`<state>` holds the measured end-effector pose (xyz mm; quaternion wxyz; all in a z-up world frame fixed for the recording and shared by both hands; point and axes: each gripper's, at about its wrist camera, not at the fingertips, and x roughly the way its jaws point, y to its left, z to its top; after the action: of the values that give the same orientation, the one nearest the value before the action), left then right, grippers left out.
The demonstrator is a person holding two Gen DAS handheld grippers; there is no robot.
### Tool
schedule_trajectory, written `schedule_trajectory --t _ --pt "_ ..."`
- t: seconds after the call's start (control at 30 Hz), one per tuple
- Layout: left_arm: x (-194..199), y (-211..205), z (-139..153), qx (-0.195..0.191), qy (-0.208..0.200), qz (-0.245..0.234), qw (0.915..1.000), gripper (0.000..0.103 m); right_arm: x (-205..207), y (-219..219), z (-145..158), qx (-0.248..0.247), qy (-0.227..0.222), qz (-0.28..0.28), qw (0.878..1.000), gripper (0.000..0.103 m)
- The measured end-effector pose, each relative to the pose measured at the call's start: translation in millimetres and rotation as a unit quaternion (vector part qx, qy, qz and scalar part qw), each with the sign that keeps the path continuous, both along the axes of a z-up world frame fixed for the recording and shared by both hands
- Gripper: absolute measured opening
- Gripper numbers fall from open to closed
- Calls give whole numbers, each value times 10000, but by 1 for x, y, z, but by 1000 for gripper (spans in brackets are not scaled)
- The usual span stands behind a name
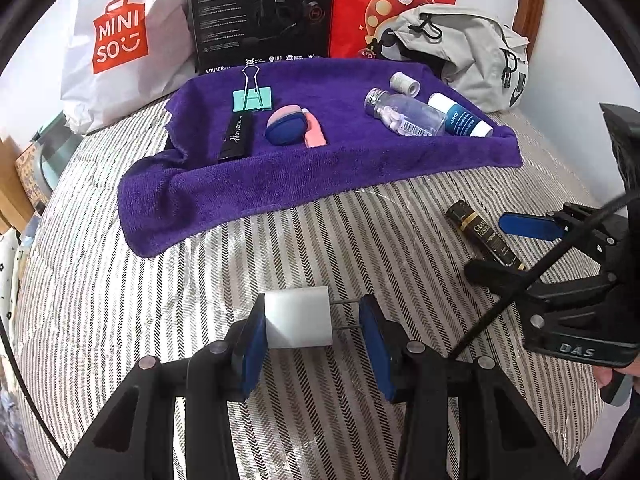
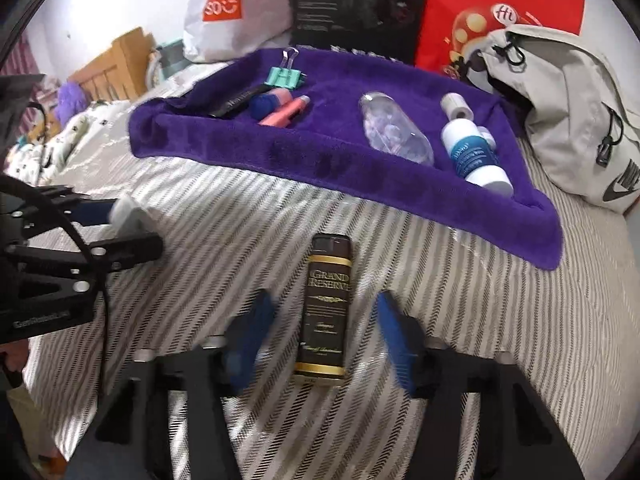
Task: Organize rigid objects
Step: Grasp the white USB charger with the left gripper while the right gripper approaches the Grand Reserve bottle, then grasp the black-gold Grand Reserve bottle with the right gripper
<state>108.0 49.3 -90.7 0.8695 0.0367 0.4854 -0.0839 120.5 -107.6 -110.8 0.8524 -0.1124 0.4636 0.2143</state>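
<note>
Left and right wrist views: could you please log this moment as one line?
left claw: shut on charger | right claw: open, straddling brown bottle | towel: seven items

Three bottles (image 1: 408, 114), one binder clip (image 1: 252, 98), one charger (image 1: 298, 318), two bags (image 1: 116, 44).

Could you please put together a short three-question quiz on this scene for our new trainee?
1. True or false: the white charger sits between the left gripper fingers.
2. Where does the dark Grand Reserve bottle lie? A) on the purple towel B) on the striped bedding, between the open fingers of the right gripper C) inside the grey backpack
3. What colour is the binder clip on the towel?

Key: 1 true; 2 B; 3 mint green.
</note>
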Motion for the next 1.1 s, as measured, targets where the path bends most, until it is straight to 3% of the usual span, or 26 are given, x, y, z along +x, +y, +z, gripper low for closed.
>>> schedule_trajectory --t 0.1,0.33,0.63,0.83,1.1 --pt "1 1 -1 -35 11 3 10000 42 0 0 2 -21 53 155 9999 24" --pt "0 2 -1 -49 23 -25 10000 42 -5 -21 2 -36 326 66 9994 24" --pt "3 -5 -3 92 -42 -34 9999 42 -4 -17 1 -67 234 135 9996 24" --pt "3 1 -2 -89 -1 5 10000 42 -3 -29 3 285 447 162 9985 24" --pt "6 -1 13 -224 -45 24 9997 42 1 -46 19 229 420 95 9988 24"
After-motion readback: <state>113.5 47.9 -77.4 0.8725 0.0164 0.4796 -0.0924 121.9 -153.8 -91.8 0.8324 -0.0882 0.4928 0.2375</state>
